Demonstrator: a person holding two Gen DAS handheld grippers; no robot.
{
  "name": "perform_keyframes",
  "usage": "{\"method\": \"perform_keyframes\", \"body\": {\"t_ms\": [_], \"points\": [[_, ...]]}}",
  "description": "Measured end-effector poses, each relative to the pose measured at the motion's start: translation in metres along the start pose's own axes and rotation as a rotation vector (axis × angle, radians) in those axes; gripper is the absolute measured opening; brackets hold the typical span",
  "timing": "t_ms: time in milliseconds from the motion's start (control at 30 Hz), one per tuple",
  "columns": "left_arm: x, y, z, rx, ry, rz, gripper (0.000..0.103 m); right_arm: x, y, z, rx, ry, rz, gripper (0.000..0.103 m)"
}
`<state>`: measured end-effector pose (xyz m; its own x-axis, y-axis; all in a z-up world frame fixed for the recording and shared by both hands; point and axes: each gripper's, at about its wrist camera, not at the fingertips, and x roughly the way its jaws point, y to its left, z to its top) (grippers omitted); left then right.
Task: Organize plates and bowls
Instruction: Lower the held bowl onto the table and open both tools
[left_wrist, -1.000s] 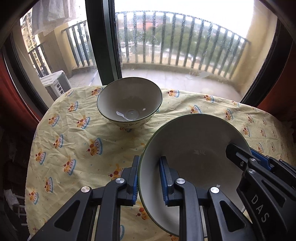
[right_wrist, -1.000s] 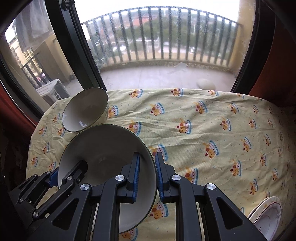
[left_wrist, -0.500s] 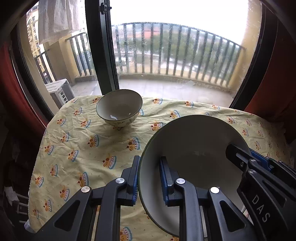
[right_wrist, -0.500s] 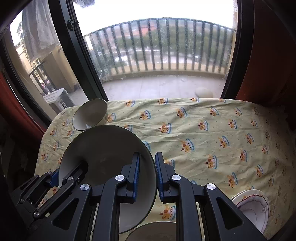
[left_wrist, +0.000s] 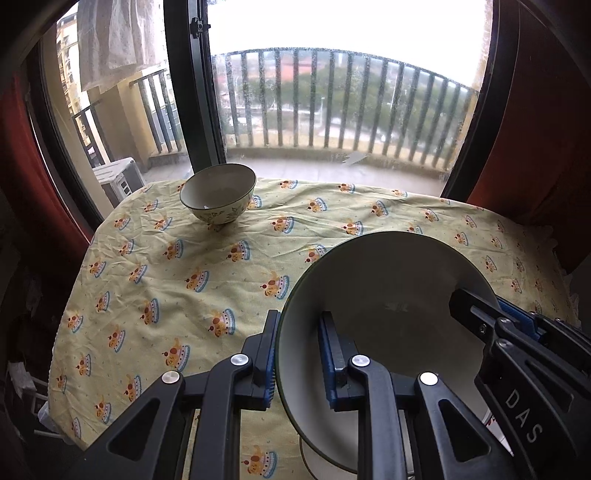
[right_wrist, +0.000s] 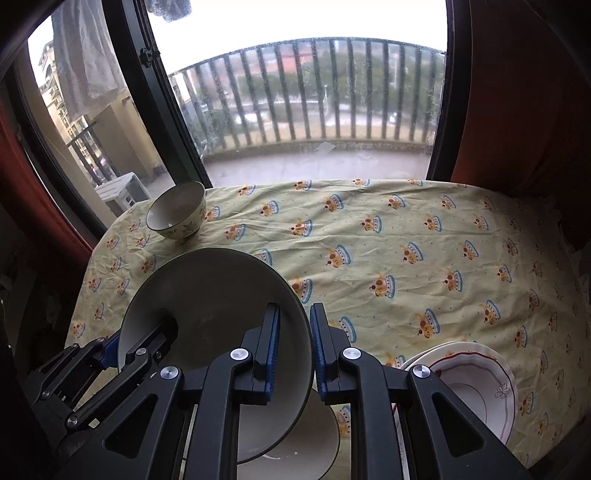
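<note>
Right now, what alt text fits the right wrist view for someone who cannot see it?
Both claws, right claw and left claw, grip opposite rims of a large green-rimmed bowl held above a yellow crown-print tablecloth. A small bowl sits far left by the balcony window; red-trimmed plates lie near right.

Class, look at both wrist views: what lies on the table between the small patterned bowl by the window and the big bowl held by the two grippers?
Nothing but bare yellow tablecloth lies between the small patterned bowl and the big bowl; both wrist views show it.
</note>
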<state>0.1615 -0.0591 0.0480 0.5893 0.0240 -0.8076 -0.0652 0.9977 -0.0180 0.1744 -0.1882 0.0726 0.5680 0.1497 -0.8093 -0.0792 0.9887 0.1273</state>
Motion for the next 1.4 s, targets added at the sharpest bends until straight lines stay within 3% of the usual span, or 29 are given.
{"method": "perform_keyframes", "body": {"t_ms": [300,767,1233,1400], "points": [[0.001,-0.016,-0.032,0.005,0.035,-0.007,0.018,-0.006,-0.021,-0.034,-0.014,0.031,-0.002,0.020],[0.020,-0.016,-0.072,-0.016,0.135,0.020,0.019,0.018,-0.027,-0.073,-0.039,0.117,0.020,0.020],[0.040,-0.015,-0.082,-0.017,0.200,0.044,0.019,0.040,-0.022,-0.083,-0.057,0.153,-0.003,0.020],[0.042,-0.023,-0.082,0.036,0.173,0.059,0.019,0.053,-0.027,-0.083,-0.062,0.166,-0.024,0.020]]}}
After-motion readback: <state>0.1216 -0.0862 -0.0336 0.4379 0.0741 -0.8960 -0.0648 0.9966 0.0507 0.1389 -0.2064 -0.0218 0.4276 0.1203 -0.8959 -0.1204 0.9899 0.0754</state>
